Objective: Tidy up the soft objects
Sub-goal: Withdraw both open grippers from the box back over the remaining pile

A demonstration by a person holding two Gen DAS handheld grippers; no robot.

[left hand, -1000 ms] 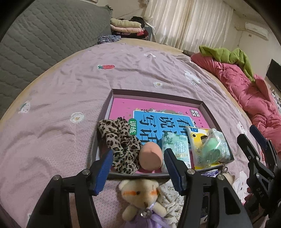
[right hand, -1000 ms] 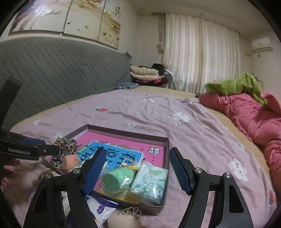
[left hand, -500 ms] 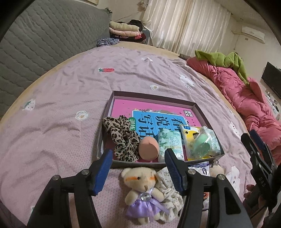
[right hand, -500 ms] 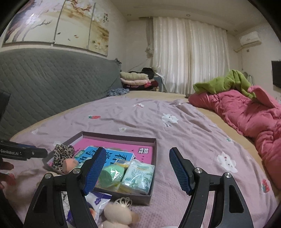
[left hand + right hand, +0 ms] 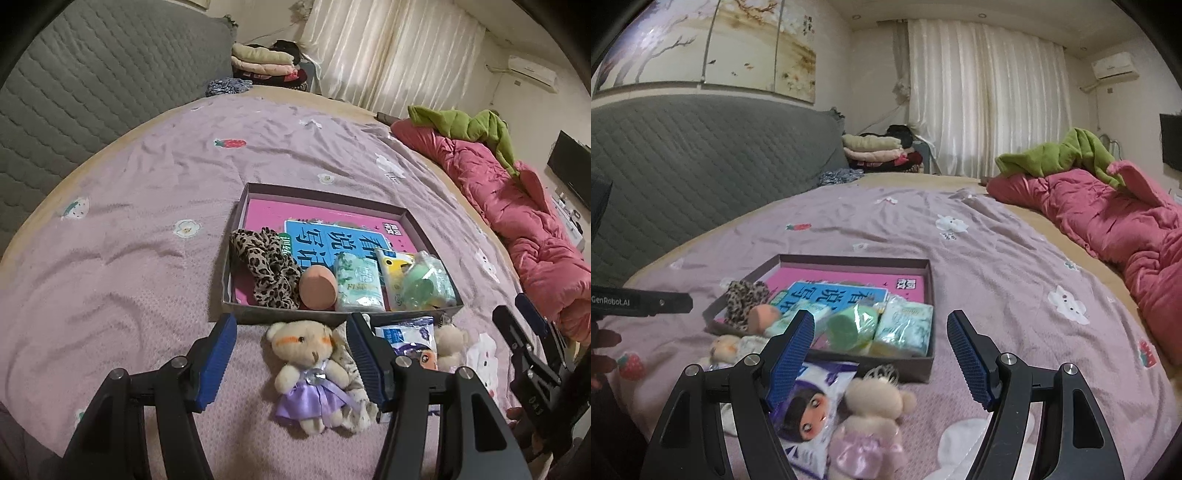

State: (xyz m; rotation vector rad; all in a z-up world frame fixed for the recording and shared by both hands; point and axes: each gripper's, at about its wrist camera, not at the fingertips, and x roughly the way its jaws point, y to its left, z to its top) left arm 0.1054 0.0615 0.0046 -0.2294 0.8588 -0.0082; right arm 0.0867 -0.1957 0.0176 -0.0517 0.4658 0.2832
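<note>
- While held above the bedspread (image 5: 122,236), left gripper (image 5: 291,365) with blue pads spread apart, gripping nothing.
- Between those pads, lying face up: teddy bear in purple dress (image 5: 310,373), just short of the box (image 5: 236,254).
- Beyond the fingertips, inside the box: leopard scrunchie (image 5: 267,267), peach sponge (image 5: 317,288), green tissue pack (image 5: 358,284), bagged green sponge (image 5: 421,282), all on a pink-and-blue book (image 5: 332,236).
- Off to the right: right gripper (image 5: 532,347) (side-on).
- From the right wrist: right gripper (image 5: 881,356) likewise apart and empty, low over the bed.
- Directly under its left finger: printed packet with a cartoon face (image 5: 809,410); beside it, between the fingers, a second small plush in pink (image 5: 873,417) (blurred).
- Ahead: box (image 5: 929,295), tissue pack (image 5: 905,326) in its near right corner.
</note>
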